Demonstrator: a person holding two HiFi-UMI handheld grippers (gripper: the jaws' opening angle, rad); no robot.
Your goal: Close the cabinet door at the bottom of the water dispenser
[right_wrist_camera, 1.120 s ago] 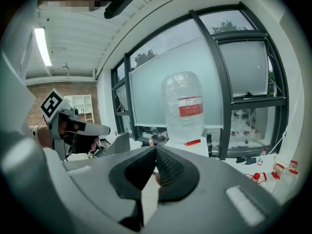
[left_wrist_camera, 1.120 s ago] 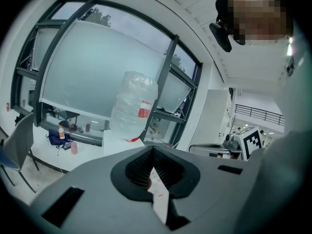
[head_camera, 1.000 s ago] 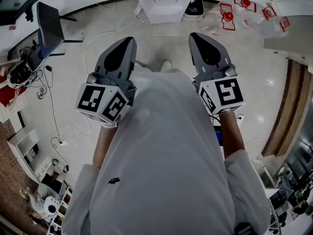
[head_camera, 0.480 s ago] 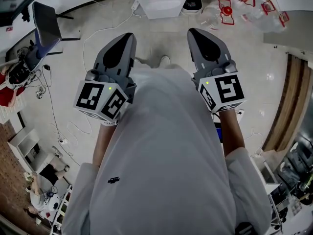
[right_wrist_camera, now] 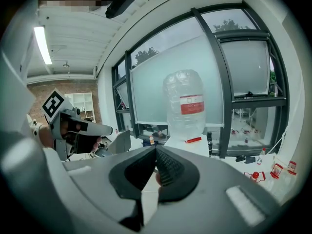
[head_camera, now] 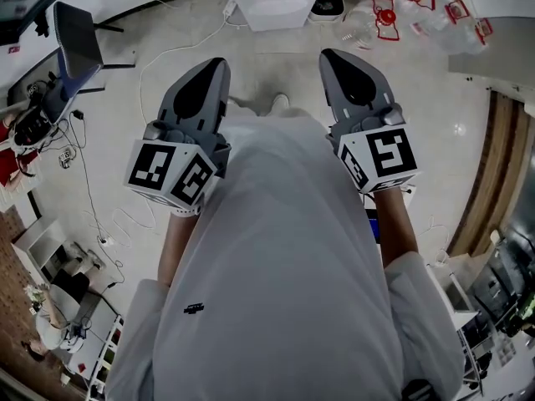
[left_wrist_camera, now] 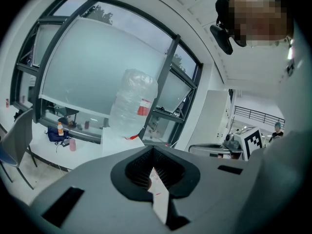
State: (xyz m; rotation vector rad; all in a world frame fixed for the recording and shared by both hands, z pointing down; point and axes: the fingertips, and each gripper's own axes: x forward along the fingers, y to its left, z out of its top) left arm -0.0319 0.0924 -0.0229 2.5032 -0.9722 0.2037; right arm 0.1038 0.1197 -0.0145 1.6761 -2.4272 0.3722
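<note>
Hardly anything moved vs. earlier frames: both grippers hold the same spot and only the head view drifts a touch. Jaws of left gripper (head_camera: 219, 63) and right gripper (head_camera: 328, 57) are fully together, tips meeting, nothing between them. The water dispenser (head_camera: 269, 2) stands ahead, well apart from both. Its bottle (right_wrist_camera: 185, 106) shows in the gripper views, but the cabinet door is hidden, so open or closed can't be told. Fits standing off pre-push, or backed off w/ door shut. Best bet either way: get the lower front in view and check the door sits flush.
</note>
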